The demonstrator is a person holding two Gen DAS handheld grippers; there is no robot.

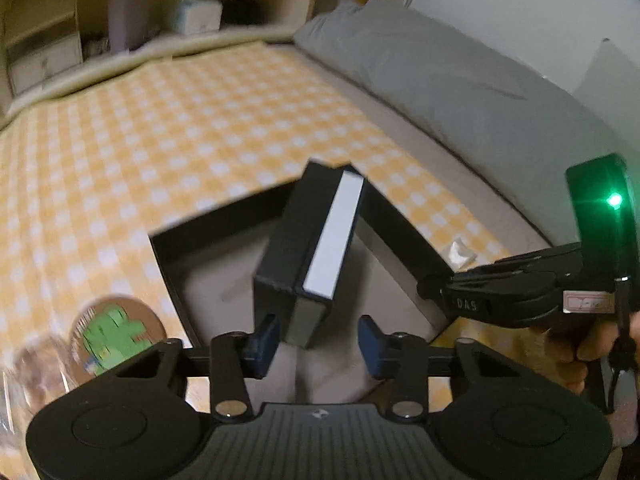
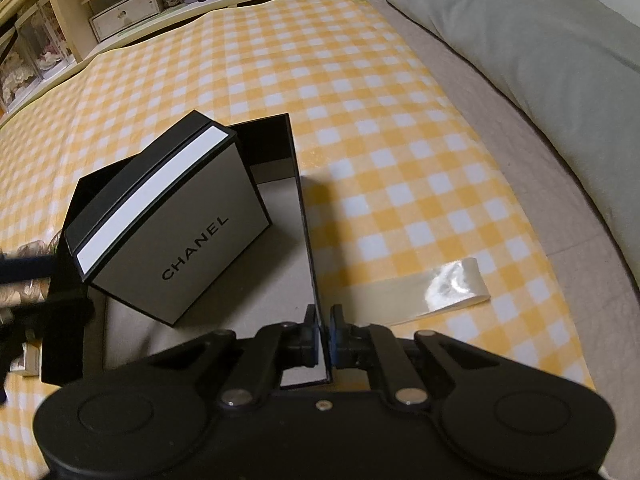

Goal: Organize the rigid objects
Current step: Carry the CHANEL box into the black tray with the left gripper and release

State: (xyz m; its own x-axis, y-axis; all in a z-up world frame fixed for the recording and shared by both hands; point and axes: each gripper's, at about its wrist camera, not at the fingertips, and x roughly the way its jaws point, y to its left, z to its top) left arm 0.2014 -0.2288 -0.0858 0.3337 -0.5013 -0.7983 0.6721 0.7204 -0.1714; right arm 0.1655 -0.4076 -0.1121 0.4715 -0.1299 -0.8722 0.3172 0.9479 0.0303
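Observation:
A large open black box with a beige floor lies on the yellow checked cloth. Inside it a smaller black-and-white box printed CHANEL leans tilted on one edge against the large box's far corner. My left gripper hangs over the large box with its jaws apart. The small box's near lower corner sits between the blue pads; the right pad stands clear of it. My right gripper is shut on the large box's thin right wall, and shows at the right in the left wrist view, held by a hand.
A round tin with a green figure lies left of the large box. A clear plastic strip rests on the cloth to its right. A grey pillow borders the right side. Shelves with containers run along the back.

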